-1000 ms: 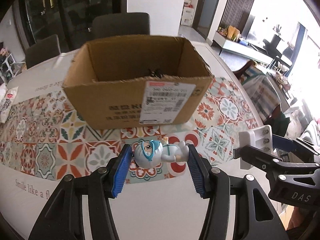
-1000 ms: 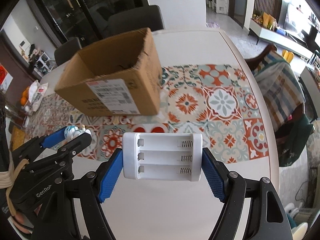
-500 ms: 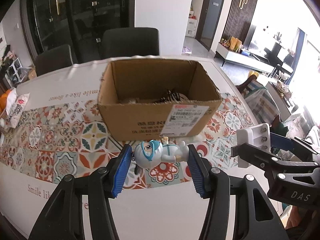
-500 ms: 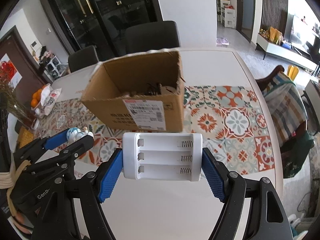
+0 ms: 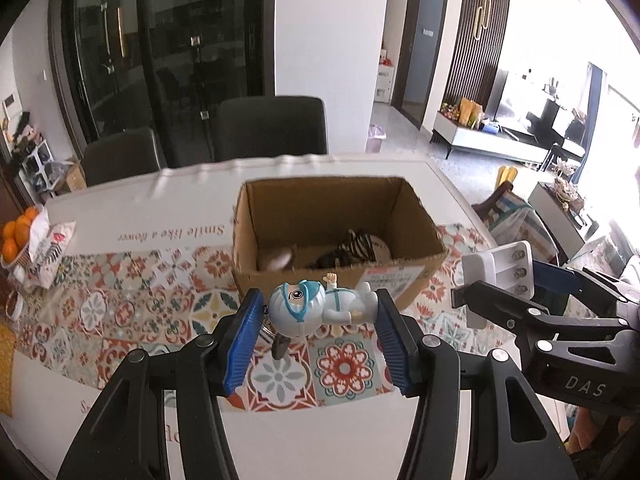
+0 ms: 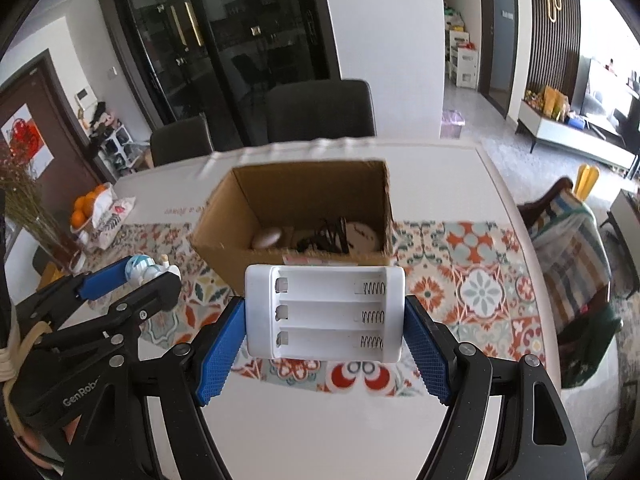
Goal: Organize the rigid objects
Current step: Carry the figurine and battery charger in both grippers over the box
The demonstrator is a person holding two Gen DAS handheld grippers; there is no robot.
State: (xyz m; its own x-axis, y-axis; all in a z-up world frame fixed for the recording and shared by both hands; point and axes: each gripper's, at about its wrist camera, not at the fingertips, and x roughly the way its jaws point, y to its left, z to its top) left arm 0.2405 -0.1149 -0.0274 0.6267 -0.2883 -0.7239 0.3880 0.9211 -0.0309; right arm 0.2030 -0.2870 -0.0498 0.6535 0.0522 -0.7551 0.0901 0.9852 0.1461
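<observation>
My left gripper (image 5: 320,318) is shut on a small white and blue toy figure (image 5: 316,310), held sideways above the table just short of the open cardboard box (image 5: 304,204). My right gripper (image 6: 324,328) is shut on a white three-slot battery holder (image 6: 324,314), also raised in front of the box (image 6: 280,192). The box holds a dark striped item (image 6: 328,234), a round white piece and a pale rounded object. Each gripper shows in the other's view: the right one (image 5: 500,280) with the holder, the left one (image 6: 132,276) with the figure.
The white table has a patterned tile runner (image 5: 120,300) under the box. A bowl of oranges and a printed bag (image 5: 36,236) sit at the far left. Two dark chairs (image 5: 268,128) stand behind the table. A striped cushioned chair (image 6: 572,240) is off the right edge.
Both grippers have risen and tilted, so the box now sits lower and farther in view and its inside shows. Both holds are unchanged.
</observation>
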